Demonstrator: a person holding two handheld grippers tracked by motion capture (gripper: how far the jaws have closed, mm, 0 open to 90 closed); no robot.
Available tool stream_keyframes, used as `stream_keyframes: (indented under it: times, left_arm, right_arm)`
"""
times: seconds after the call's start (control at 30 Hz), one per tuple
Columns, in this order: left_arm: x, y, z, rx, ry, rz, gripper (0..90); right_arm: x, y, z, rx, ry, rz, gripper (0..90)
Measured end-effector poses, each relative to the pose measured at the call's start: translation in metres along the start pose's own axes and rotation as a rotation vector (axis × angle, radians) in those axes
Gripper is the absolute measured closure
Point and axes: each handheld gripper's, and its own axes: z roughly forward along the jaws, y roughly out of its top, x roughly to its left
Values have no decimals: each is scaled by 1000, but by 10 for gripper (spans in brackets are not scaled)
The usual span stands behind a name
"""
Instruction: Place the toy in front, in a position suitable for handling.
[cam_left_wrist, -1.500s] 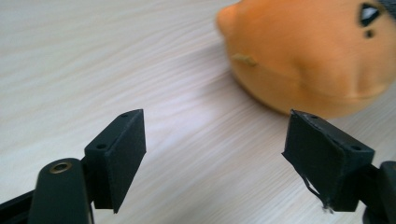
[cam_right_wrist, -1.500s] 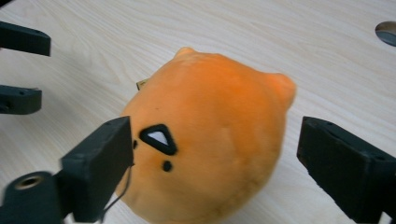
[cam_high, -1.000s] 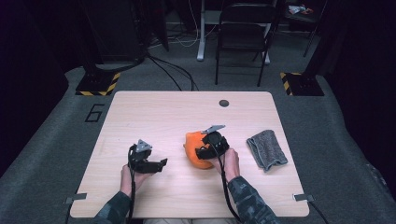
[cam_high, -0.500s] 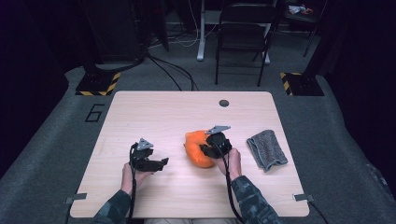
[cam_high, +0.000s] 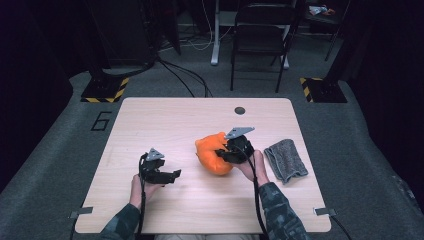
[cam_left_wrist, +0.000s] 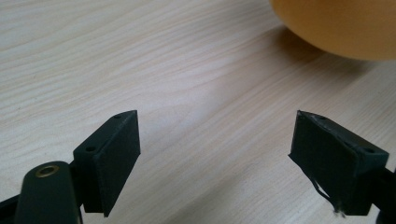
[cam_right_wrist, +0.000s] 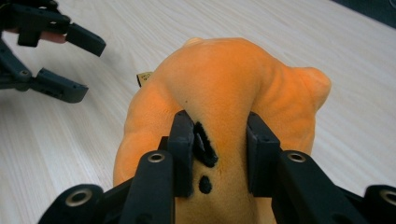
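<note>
Between right gripper (cam_right_wrist: 219, 154) jaws, orange plush toy (cam_right_wrist: 224, 93) pinched, closing just finished

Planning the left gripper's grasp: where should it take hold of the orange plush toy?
Pinch the bulge of the soft orange plush toy on its free left flank, approaching level from the left. The right gripper, just closed, already pinches the right-side fold; the open left gripper faces that flank.

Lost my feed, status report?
Right gripper pinching orange plush toy, just closed. Left gripper open, empty. Grey cloth lies aside; nothing blocking.
</note>
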Motion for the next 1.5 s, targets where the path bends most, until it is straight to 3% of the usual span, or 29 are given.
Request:
stream_keyframes:
  times: [0.07,0.2,0.37,0.57,0.7,0.8,0.9,1.0,1.07,1.2,1.3,1.5]
  left_arm:
    - [2,-1,2,15,16,17,145]
    - [6,-5,9,33,37,-3,105]
    - [9,-7,15,68,17,13,68]
    - [8,-10,21,79,33,3,64]
    - [8,-11,22,80,36,-2,65]
    - [8,-11,22,90,34,15,64]
    - [6,-11,24,89,39,26,57]
    - [4,-11,25,93,51,40,54]
    - [4,-10,25,96,60,48,53]
    - [2,-11,27,92,69,51,54]
    - [3,-11,27,94,68,55,54]
    - [2,-10,27,106,73,66,53]
  right_arm:
    - [-4,-1,-3,-1,14,-15,678]
    - [-14,-5,-7,-3,32,-51,676]
    - [-24,-12,-8,-7,38,-86,667]
    - [-25,-23,7,76,-1,-113,600]
    - [-26,-24,4,67,-35,-62,481]
    - [-28,-23,-1,58,-39,-22,310]
    - [-25,-16,-12,18,-69,62,181]
    - [-19,-8,-19,-3,-117,142,140]
    - [-15,-4,-18,12,-159,205,109]
    - [-7,-3,-6,44,-203,287,113]
    - [-5,-4,4,59,-217,299,127]
    - [-1,-12,17,93,-252,302,353]
